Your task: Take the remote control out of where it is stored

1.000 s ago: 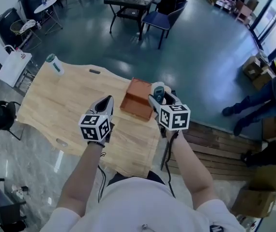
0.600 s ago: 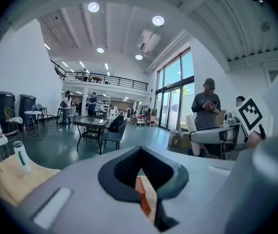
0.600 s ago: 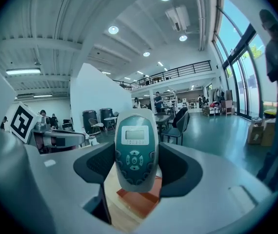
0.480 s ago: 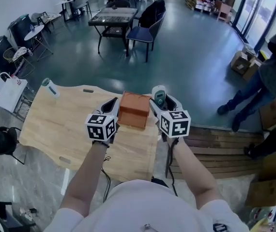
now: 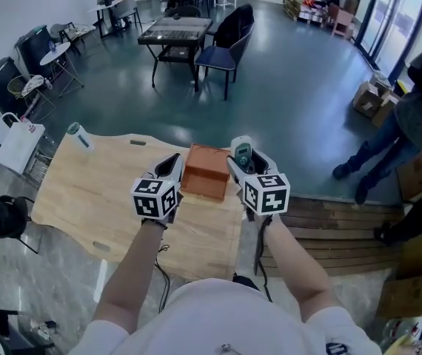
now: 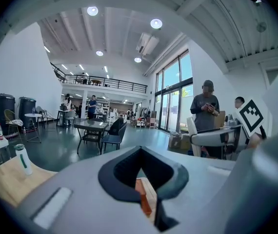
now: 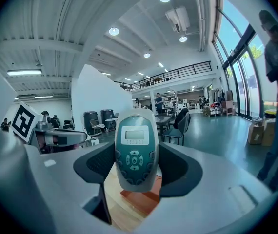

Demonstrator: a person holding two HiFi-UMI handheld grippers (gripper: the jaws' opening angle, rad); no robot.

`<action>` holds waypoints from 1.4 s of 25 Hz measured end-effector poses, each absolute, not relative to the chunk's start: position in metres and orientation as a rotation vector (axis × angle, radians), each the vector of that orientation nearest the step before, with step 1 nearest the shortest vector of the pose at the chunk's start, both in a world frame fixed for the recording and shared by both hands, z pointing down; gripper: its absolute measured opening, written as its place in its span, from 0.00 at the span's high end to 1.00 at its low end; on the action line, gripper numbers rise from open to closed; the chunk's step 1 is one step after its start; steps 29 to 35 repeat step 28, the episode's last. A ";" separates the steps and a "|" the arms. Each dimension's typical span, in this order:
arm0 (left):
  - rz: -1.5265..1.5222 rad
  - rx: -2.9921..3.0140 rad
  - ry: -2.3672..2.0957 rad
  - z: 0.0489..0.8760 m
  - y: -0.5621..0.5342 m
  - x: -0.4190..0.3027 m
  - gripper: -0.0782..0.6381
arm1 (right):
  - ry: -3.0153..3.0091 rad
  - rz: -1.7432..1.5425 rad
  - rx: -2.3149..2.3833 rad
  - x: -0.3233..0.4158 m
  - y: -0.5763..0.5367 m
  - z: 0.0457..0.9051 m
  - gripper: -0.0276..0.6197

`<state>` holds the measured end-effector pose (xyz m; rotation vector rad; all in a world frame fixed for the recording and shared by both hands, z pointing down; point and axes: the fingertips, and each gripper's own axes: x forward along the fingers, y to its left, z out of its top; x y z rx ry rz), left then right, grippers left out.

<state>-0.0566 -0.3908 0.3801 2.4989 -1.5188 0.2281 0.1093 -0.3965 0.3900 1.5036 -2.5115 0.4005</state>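
Observation:
My right gripper [image 5: 241,156] is shut on a grey and teal remote control [image 5: 242,151], held upright above the table's right end. In the right gripper view the remote control [image 7: 136,148] stands between the jaws, screen and buttons facing the camera. An orange-brown box [image 5: 205,171] rests on the wooden table [image 5: 85,191], between both grippers. My left gripper [image 5: 171,166] is raised just left of the box, jaws shut with nothing in them. In the left gripper view a sliver of the box [image 6: 144,199] shows below the closed jaws.
A white and green bottle [image 5: 78,136] lies at the table's far left corner. Beyond the table stand a dark table with a blue chair [image 5: 224,46]. A person [image 5: 396,135] stands at the right near cardboard boxes. A white bag [image 5: 20,144] leans at the left.
The view has tilted up from the table to the room. Both grippers stay raised by the box, the remote still in the right one; the left has come closer to the box.

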 end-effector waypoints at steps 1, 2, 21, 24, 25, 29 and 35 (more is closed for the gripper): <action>0.226 2.497 -1.520 0.380 -0.391 -0.057 0.89 | -2.512 0.397 1.502 0.108 -0.396 0.389 0.48; 0.225 2.497 -1.522 0.379 -0.390 -0.058 0.89 | -2.513 0.394 1.499 0.108 -0.396 0.388 0.48; 0.207 2.488 -1.522 0.381 -0.386 -0.061 0.89 | -2.522 0.378 1.483 0.102 -0.390 0.385 0.49; 0.201 2.485 -1.515 0.384 -0.387 -0.060 0.89 | -2.517 0.380 1.488 0.104 -0.390 0.387 0.49; 0.201 2.486 -1.515 0.384 -0.387 -0.060 0.89 | -2.517 0.379 1.489 0.105 -0.391 0.387 0.49; 0.199 2.489 -1.513 0.386 -0.389 -0.057 0.89 | -2.520 0.378 1.490 0.106 -0.393 0.389 0.49; 0.199 2.489 -1.513 0.386 -0.389 -0.057 0.89 | -2.520 0.378 1.490 0.106 -0.393 0.389 0.49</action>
